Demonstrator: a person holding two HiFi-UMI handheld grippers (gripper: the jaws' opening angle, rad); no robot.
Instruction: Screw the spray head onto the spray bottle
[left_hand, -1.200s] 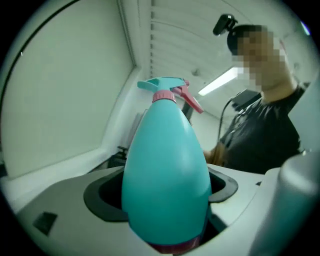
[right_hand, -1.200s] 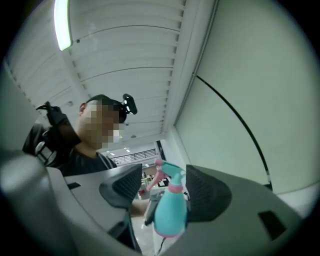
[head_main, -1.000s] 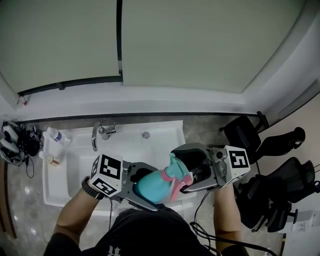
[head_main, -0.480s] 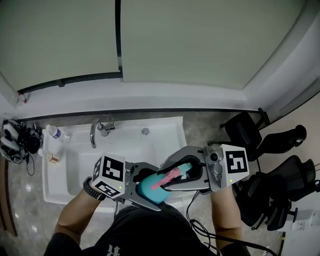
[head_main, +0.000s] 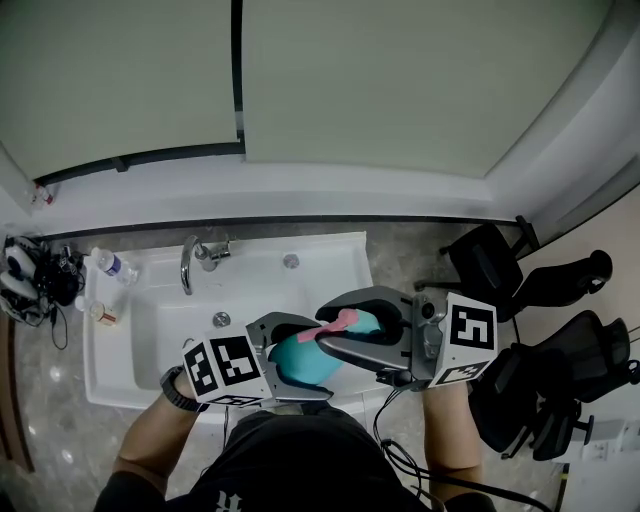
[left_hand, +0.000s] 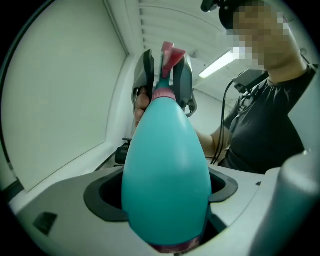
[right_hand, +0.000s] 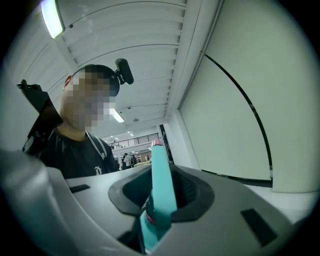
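1. Progress: the spray head (left_hand: 170, 55) is seated on the neck of the spray bottle (left_hand: 165, 170), lower centre of the head view. Thread engagement is not visible, so tightening is judged still pending
2. Left gripper (head_main: 300, 362) is clamped on the bottle belly, with the base held deep between its jaws
3. Right gripper (head_main: 338, 332) has just been closing. Its jaws are pinched on the spray head, which is seen upright between them in its own view

White sink (head_main: 300, 290) in marbled counter (head_main: 420, 250); faucet (head_main: 190, 264) at back rim, clear bottle (head_main: 110, 267) and smaller bottle (head_main: 100, 315) on left edge
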